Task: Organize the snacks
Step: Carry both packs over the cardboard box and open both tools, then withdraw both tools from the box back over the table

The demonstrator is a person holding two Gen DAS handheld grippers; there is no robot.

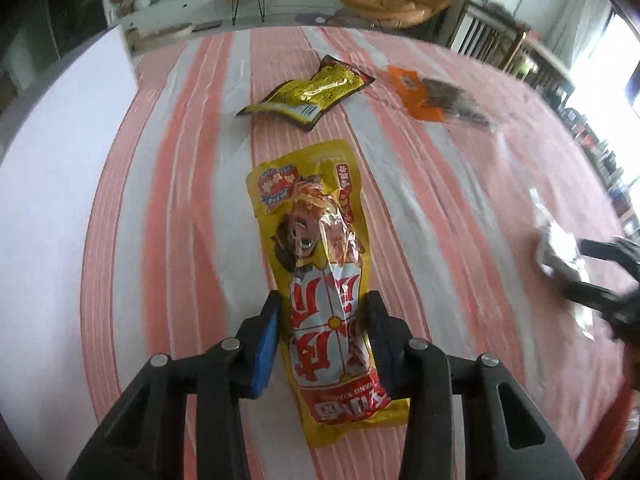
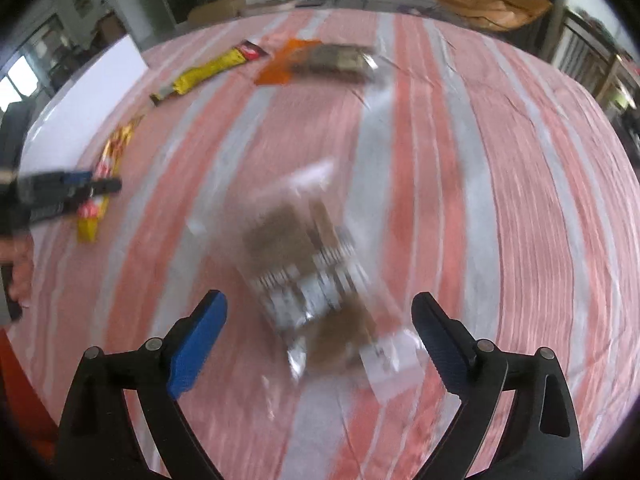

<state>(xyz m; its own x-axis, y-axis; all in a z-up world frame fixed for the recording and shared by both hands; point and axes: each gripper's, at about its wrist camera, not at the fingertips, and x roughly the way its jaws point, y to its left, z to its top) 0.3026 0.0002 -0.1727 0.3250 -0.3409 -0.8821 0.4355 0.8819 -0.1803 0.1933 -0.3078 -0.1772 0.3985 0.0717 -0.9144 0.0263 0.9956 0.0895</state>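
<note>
My left gripper (image 1: 322,304) is shut on a long yellow snack packet (image 1: 316,256) with red print, which lies lengthwise on the striped cloth. The same packet (image 2: 102,184) and left gripper (image 2: 100,186) show at the left of the right wrist view. My right gripper (image 2: 320,312) is open, its blue pads wide apart. A clear packet of brown snacks (image 2: 308,280) lies blurred between and just ahead of them; it also shows in the left wrist view (image 1: 560,256), with the right gripper (image 1: 588,272) around it.
A second yellow packet (image 1: 312,92) and an orange-and-clear packet (image 1: 436,98) lie farther back on the pink and white striped cloth (image 1: 440,208). A white board (image 1: 52,168) borders the left side. Chairs and a cabinet stand beyond the table.
</note>
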